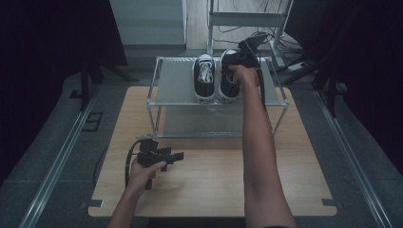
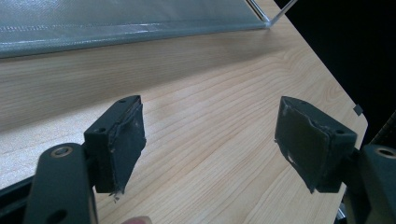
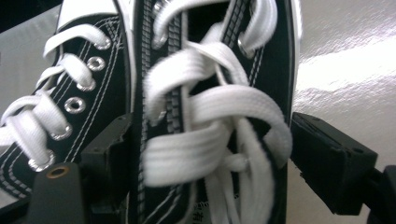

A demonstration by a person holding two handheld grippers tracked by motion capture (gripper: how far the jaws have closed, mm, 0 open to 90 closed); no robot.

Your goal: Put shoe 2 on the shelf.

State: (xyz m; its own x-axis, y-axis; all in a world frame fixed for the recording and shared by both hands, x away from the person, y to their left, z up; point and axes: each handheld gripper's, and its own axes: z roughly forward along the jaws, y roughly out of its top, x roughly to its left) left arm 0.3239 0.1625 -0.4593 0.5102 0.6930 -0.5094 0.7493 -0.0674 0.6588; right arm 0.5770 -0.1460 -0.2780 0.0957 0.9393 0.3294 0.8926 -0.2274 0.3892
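Two black sneakers with white laces stand side by side on the top shelf of a metal rack (image 1: 173,90), toes toward me. On the left is the left shoe (image 1: 204,78) (image 3: 70,93). My right gripper (image 1: 236,59) (image 3: 212,140) is over the right shoe (image 1: 228,90) (image 3: 205,70), open wide, its jaws straddling the laced part. One jaw sits in the gap between the two shoes and the other by the outer side. My left gripper (image 1: 172,159) (image 2: 210,140) stands open just above the wooden table (image 1: 214,175), with nothing between its jaws.
The rack takes up the far half of the table, and a lower shelf (image 1: 214,118) lies under the top one. Beyond it a white metal frame (image 1: 247,19) and cables stand on the floor. Dark curtains flank both sides.
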